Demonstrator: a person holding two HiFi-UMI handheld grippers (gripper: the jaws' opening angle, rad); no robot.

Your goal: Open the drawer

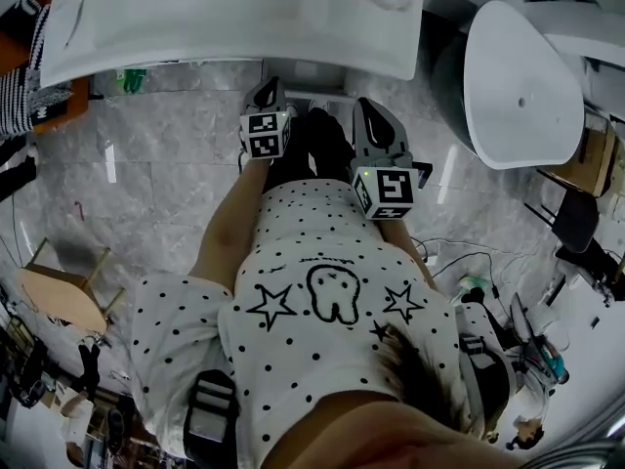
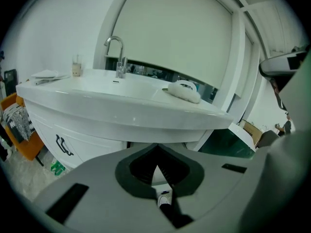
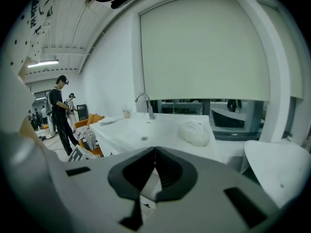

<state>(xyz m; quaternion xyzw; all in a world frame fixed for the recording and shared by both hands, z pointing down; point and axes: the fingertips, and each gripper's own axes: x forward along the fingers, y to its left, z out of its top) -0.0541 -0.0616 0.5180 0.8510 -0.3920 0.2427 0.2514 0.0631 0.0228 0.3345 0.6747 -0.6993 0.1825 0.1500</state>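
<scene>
A white vanity stands under a wide washbasin. On its curved front is a black drawer handle, low at the left in the left gripper view; the basin top hides that front in the head view. My left gripper is shut with nothing between its jaws. It hangs in the air short of the vanity, right of the handle. My right gripper is also shut and holds nothing, higher, over the basin's near edge. In the head view the left gripper and the right gripper sit side by side below the basin.
A tap and a folded white cloth rest on the basin. An orange chair with striped cloth stands left of the vanity, a green thing on the floor beside it. A white oval tub is at the right. People stand far left.
</scene>
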